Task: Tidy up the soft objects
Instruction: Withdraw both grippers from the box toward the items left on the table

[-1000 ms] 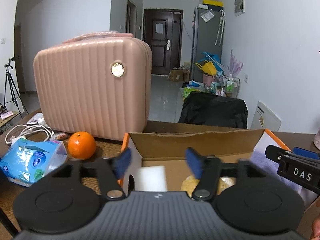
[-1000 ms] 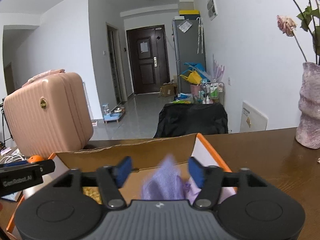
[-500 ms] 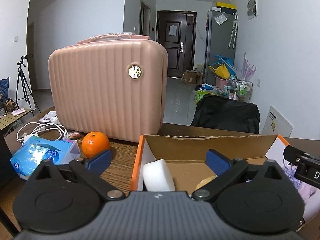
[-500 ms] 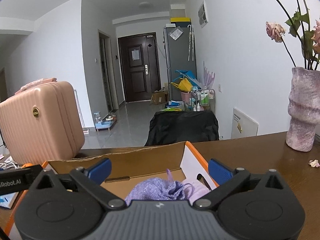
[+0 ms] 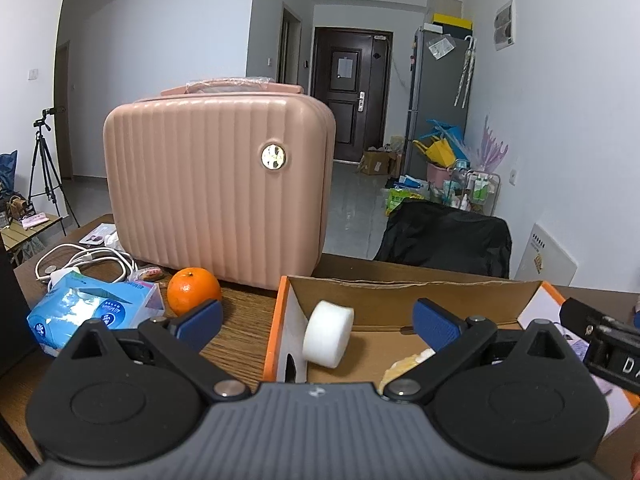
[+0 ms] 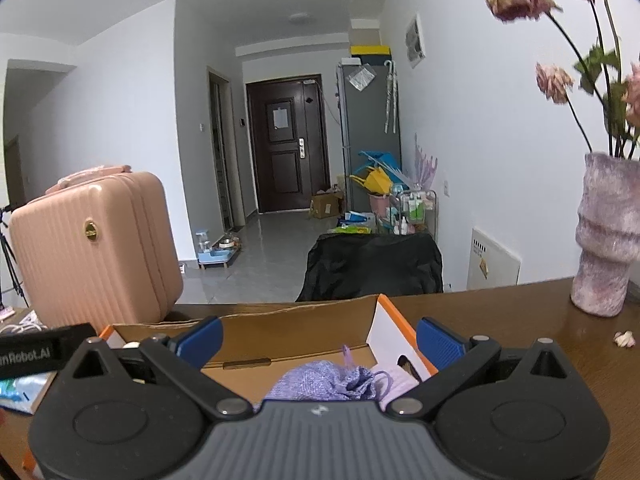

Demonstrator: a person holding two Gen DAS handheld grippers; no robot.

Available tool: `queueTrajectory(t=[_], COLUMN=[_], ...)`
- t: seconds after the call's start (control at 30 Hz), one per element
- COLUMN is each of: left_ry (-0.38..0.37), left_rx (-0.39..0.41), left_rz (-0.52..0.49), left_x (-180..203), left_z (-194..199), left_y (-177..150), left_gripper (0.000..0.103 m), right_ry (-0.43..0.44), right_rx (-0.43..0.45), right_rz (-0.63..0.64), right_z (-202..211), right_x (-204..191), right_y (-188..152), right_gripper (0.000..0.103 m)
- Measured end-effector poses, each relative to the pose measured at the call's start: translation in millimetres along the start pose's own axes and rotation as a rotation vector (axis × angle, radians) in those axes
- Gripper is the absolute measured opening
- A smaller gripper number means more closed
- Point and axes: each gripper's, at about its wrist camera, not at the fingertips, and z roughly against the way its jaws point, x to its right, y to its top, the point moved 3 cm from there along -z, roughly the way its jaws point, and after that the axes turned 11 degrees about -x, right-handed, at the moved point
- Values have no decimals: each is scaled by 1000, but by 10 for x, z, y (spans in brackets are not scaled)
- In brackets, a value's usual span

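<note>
An open cardboard box with an orange rim sits on the wooden table. A white round sponge leans against its left inner wall, with a yellow soft piece beside it. My left gripper is open and empty above the box's left end. In the right wrist view the box holds a purple drawstring pouch and a pale pink cloth. My right gripper is open and empty just above the pouch.
A pink ribbed suitcase stands behind the box at the left. An orange, a blue tissue pack and white cables lie left of the box. A purple vase with dried flowers stands at the right.
Both grippers have opened wide and drawn back and up. The left let go of the white sponge, the right let go of the purple pouch; both now lie in the box.
</note>
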Motion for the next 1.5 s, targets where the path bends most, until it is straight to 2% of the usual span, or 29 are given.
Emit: queueTrajectory(t=[0.33,0.57,1.0,1.5], left_ry=[-19,-21,-6,-41], left_rx=[32,23,17,18], left_rz=[-10,-22,-67,-108], left_x=[-126,-219,-372,-469], left_z=[239,350,610,990], left_y=[-63,-155,-488,-884], left_gripper=[103,103,103,103], right_ry=[3,11,38,31], right_rx=[49,61,91,80], right_rz=[62,100,124,162], right_z=[358,529,897,1271], right_x=[-5,12,51,42], right_y=[-65,-211,-543,-960], right_gripper=[103,103,103,103])
